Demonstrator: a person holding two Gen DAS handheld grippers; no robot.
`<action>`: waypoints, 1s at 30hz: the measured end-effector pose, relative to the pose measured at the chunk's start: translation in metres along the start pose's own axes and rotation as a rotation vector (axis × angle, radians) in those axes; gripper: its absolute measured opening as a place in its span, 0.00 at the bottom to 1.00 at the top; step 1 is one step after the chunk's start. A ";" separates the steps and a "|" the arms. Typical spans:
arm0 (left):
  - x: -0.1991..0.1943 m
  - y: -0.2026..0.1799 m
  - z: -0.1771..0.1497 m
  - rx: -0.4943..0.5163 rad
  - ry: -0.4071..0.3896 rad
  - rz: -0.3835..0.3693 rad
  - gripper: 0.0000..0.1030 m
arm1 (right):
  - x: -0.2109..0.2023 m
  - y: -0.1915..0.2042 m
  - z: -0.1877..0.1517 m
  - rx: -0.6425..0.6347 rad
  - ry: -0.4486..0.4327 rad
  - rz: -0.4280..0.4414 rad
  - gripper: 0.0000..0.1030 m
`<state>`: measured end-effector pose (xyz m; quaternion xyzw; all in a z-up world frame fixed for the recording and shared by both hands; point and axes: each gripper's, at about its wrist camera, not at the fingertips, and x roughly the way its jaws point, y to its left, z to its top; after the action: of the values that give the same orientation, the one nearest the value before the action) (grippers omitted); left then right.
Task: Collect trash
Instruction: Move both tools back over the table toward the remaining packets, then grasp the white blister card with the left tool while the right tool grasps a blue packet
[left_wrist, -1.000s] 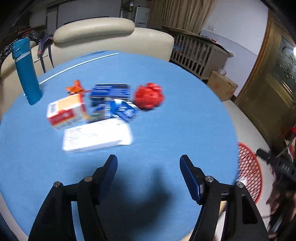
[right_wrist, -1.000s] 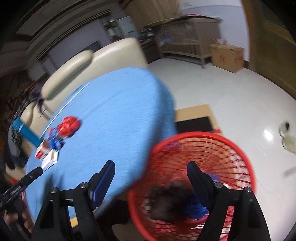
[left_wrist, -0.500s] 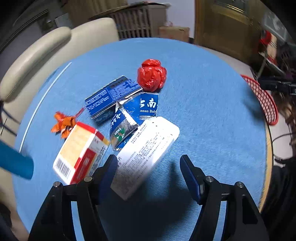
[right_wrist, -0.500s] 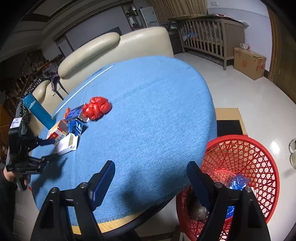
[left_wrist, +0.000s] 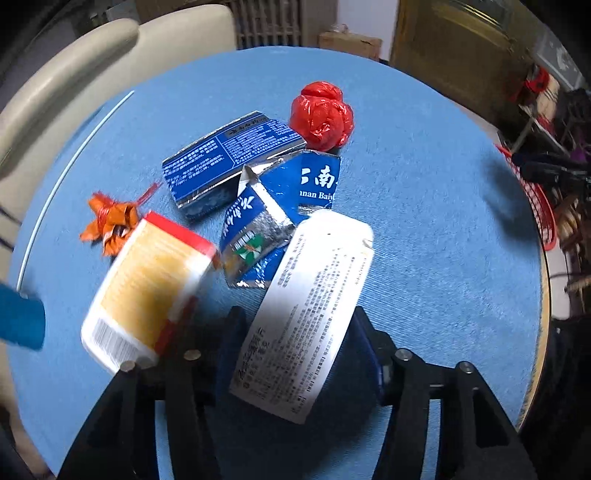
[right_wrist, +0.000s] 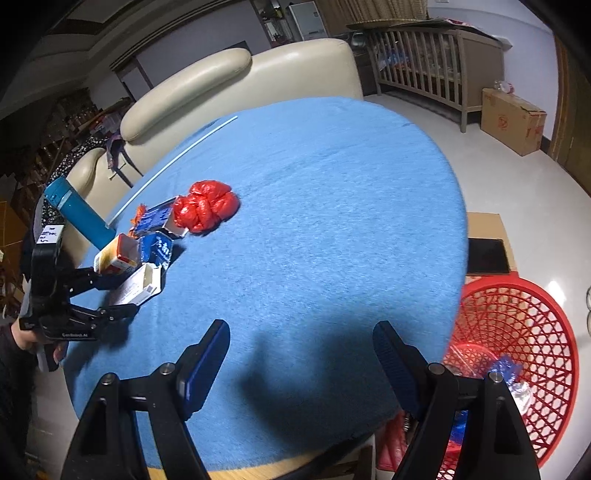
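A trash pile lies on the round blue table (left_wrist: 436, 229). It holds a white printed box (left_wrist: 314, 295), an orange-and-white box (left_wrist: 147, 291), torn blue cartons (left_wrist: 229, 151), a crumpled red bag (left_wrist: 321, 114) and an orange wrapper (left_wrist: 109, 218). My left gripper (left_wrist: 295, 328) points down at the pile. Its jaws are closing with the near end of the white box between them, and its left finger crowds the orange-and-white box. My right gripper (right_wrist: 299, 328) hangs open with nothing in it over the table's near edge, far from the red bag (right_wrist: 205, 210).
A red mesh basket (right_wrist: 535, 314) stands on the floor right of the table, with some trash inside. A tall blue bottle (right_wrist: 81, 214) stands behind the pile. Behind the table are a cream sofa (right_wrist: 229, 85), a wooden crib and a cardboard box (right_wrist: 513, 118).
My left gripper dropped onto the pile, rolled, and narrowed around the white box; the orange-and-white box shifted. My right gripper swung left from over the basket to over the table edge.
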<state>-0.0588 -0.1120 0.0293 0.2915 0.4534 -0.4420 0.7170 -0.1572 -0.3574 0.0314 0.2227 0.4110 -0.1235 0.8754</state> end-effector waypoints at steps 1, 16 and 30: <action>-0.002 -0.003 -0.004 -0.017 -0.006 0.004 0.52 | 0.001 0.003 0.001 -0.005 -0.001 0.009 0.80; -0.040 -0.035 -0.097 -0.496 -0.127 0.096 0.49 | 0.060 0.089 0.039 -0.120 0.065 0.234 0.80; -0.058 -0.002 -0.108 -0.688 -0.206 0.194 0.49 | 0.140 0.155 0.070 -0.091 0.111 0.275 0.81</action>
<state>-0.1143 -0.0027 0.0365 0.0292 0.4711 -0.2208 0.8535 0.0398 -0.2617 0.0065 0.2435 0.4296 0.0288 0.8691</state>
